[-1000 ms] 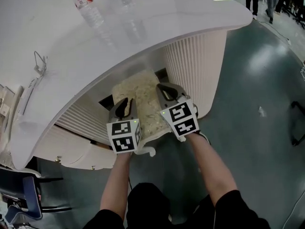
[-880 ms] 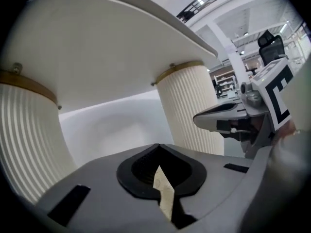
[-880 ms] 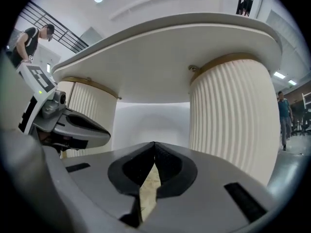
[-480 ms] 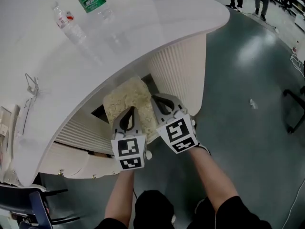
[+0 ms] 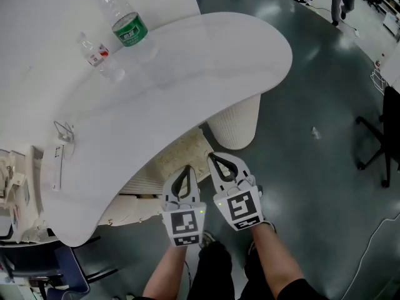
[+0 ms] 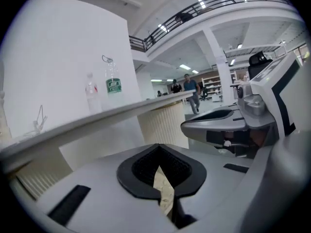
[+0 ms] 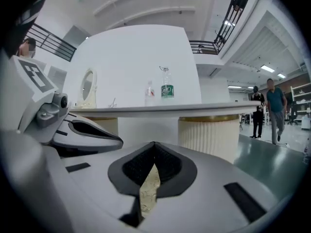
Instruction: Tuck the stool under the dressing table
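Grey-green polished floor (image 5: 312, 186), open hall; people stand at the far right, too small to detail. White dressing table (image 5: 262, 74) with a curved surface takes up the left and centre. A ribbed round pedestal (image 5: 236, 127) stands under its right end.

On the surface, far left: a water bottle with a green label (image 5: 122, 17), upright. A smaller bottle with a red label (image 5: 97, 56) stands just beside it. A thin wire stand (image 5: 62, 131) sits nearer, at the left. An oval mirror (image 7: 87, 87) shows in the right gripper view at the far left of the surface.

Stool (image 5: 178, 157): cream speckled cushion, mostly under the surface, just left of the pedestal. Only its near edge shows.

Left gripper (image 5: 185, 170) and right gripper (image 5: 215, 158) are side by side at the stool's near edge, tips pointing toward the dressing table. Both sets of fingers are pressed together at the tips and hold nothing. The cream cushion shows through the bowed slit behind each tip. Cannot tell whether the tips touch the cushion.

A dark office chair (image 5: 381, 136) stands at the right, well apart from the dressing table.
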A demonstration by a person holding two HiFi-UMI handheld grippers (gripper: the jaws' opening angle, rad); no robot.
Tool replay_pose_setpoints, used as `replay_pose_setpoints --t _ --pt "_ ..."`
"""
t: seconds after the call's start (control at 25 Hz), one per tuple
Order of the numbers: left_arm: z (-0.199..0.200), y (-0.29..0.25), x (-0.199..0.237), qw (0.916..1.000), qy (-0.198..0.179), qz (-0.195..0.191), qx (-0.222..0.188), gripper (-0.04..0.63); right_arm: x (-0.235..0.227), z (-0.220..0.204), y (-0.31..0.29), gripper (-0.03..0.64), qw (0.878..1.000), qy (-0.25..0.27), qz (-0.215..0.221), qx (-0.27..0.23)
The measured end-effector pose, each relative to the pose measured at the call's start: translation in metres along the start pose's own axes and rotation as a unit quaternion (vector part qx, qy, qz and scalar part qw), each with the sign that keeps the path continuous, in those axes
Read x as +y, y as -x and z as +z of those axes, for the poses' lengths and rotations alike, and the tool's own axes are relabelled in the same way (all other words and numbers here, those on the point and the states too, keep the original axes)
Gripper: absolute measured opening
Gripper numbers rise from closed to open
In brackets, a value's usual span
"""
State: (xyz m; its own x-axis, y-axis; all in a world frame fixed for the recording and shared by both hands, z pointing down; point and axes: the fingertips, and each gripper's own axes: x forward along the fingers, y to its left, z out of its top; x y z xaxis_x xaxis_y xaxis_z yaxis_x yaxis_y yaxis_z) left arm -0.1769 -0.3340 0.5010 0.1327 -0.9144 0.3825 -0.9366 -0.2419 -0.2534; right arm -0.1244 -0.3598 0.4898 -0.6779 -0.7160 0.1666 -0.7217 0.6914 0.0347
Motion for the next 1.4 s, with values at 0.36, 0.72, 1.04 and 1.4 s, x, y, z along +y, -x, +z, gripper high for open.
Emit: replay_pose_setpoints --t 0.36,0.72,1.04,1.4 --pt "0.133 0.062 -0.016 0.9984 0.017 -0.054 -0.004 0.005 -0.025 0.115 0.075 0.006 0.997 -0.058 -0.043 0.03" --pt "0.239 0.104 -0.015 0.9974 0.03 -0.065 -0.011 0.005 -0.043 0.241 0.116 0.006 0.997 -0.045 -0.055 0.017" --pt "0.314 0.143 -0.022 0.9966 0.041 -0.065 -0.03 0.005 -0.059 0.321 0.17 0.006 0.995 -0.055 -0.077 -0.003" --pt "0.391 0.178 -0.036 0.9935 0.002 -0.088 -0.073 0.005 -0.076 0.369 0.239 0.006 0.993 -0.037 -0.111 -0.027"
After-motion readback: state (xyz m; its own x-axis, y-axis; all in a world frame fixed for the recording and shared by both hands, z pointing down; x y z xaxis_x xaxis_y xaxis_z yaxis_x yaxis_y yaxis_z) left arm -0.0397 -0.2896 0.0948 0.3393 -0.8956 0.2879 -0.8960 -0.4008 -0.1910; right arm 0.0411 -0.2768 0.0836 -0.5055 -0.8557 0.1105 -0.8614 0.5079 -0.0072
